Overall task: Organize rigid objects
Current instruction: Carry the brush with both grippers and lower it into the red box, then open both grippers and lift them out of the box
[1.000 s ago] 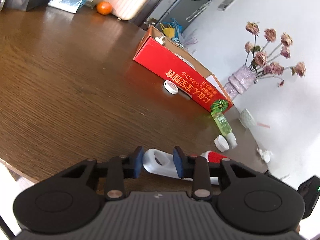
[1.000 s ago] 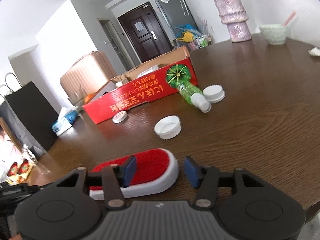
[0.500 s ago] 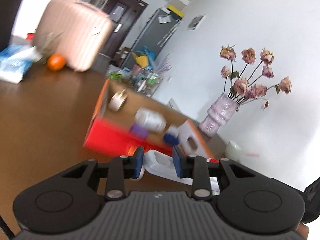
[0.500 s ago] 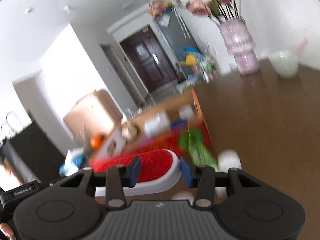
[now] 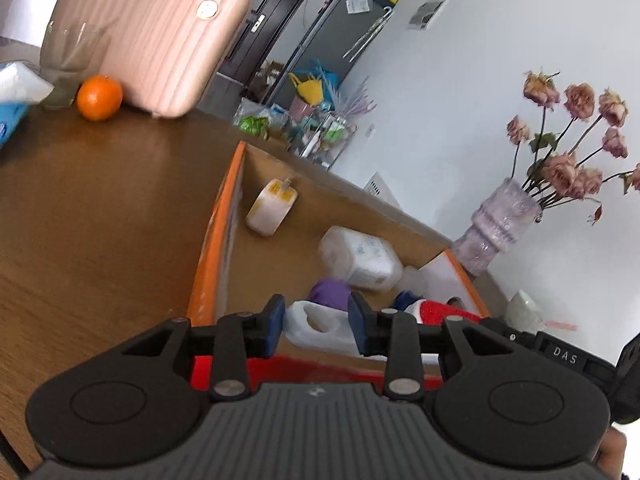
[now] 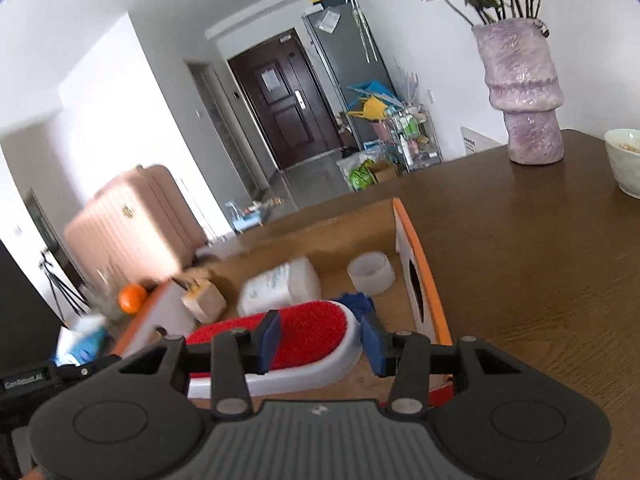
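Observation:
Both grippers hold one white brush with red bristles (image 6: pixel 308 336) over the open red cardboard box (image 5: pixel 218 236). My left gripper (image 5: pixel 316 326) is shut on its white looped handle (image 5: pixel 316 326). My right gripper (image 6: pixel 320 342) is shut on the bristle head, which also shows in the left wrist view (image 5: pixel 440 310). Inside the box lie a white jug (image 5: pixel 362 258), a small white and yellow bottle (image 5: pixel 272 208), a purple item (image 5: pixel 330 290), a blue item (image 6: pixel 356 302) and a white cap (image 6: pixel 372 272).
The box (image 6: pixel 424 280) sits on a brown wooden table (image 5: pixel 92 200). An orange (image 5: pixel 99 97), a glass (image 5: pixel 68 68) and a tissue pack (image 5: pixel 16 92) are at the far left. A purple vase of dried roses (image 6: pixel 524 100) and a pale bowl (image 6: pixel 624 160) stand at the right.
Both grippers closed on the brush, lifted it off the table and carried it over the open box. The loose caps and green bottle have left view.

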